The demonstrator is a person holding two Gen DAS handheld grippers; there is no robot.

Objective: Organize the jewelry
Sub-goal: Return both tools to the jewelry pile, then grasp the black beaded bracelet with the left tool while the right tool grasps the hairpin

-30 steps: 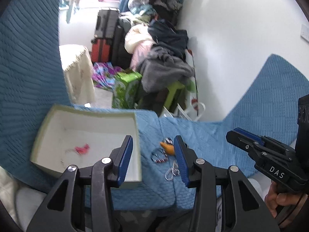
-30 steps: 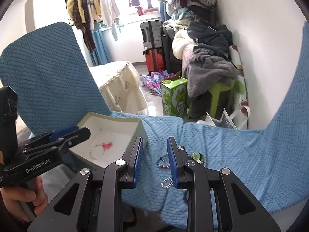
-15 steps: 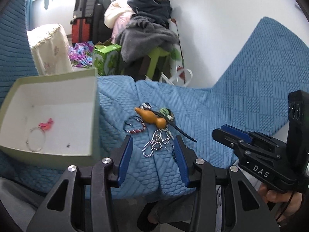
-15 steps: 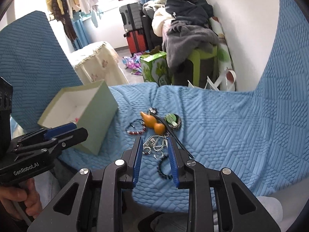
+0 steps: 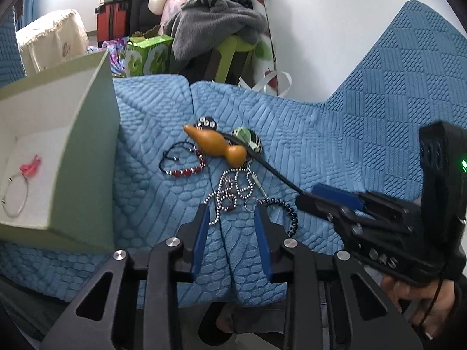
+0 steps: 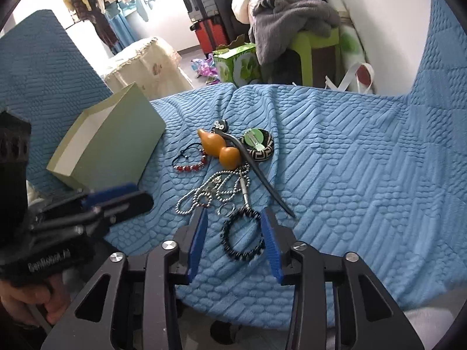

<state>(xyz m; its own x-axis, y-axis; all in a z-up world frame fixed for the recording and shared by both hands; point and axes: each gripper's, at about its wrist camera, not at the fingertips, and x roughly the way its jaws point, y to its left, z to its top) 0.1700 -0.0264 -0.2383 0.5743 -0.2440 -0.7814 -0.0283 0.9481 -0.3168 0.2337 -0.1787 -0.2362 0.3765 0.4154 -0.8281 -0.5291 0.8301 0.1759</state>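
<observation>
Jewelry lies in a pile on the blue blanket: an orange gourd pendant, a red bead bracelet, a silver ball chain, a black hair stick, a patterned bangle and a black bead bracelet. My right gripper is open, its jaws on either side of the black bead bracelet. My left gripper is open, just before the silver chain. The pale green box at left holds a thin bracelet with a pink charm.
A green stool piled with grey clothes, a green carton, suitcases and a cloth-covered table stand beyond the blanket. A white wall rises at the right.
Both grippers have moved forward and down toward the jewelry pile. The right gripper's jaws have opened wider and now straddle the black bead bracelet.
</observation>
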